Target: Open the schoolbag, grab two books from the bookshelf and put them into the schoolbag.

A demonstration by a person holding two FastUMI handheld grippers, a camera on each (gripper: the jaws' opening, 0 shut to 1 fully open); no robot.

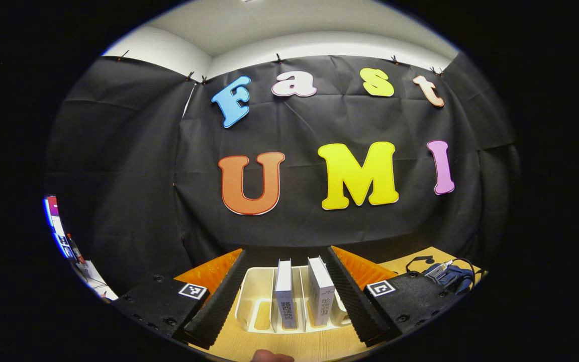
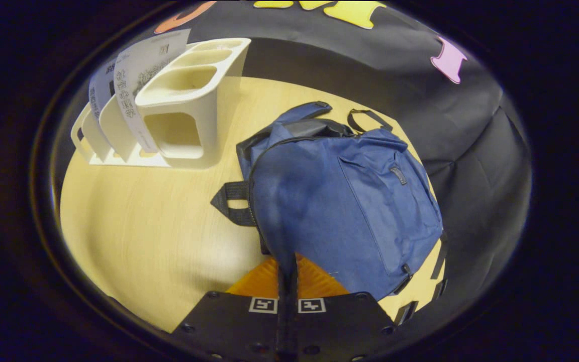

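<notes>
Facing the cream plastic bookshelf (image 1: 262, 301), the left claw (image 1: 288, 296) hangs wide open, its fingers flanking two upright white-covered books (image 1: 284, 294) slotted in the rack on the pale wooden counter (image 2: 133, 236). Fingers pressed together, the right claw (image 2: 287, 281) pinches a fold of the blue fabric schoolbag (image 2: 340, 201), which lies near the counter's right edge, beside the bookshelf.

Books (image 1: 302, 294) in bookshelf (image 2: 179, 108) — schoolbag (image 2: 345, 201) beside.
</notes>
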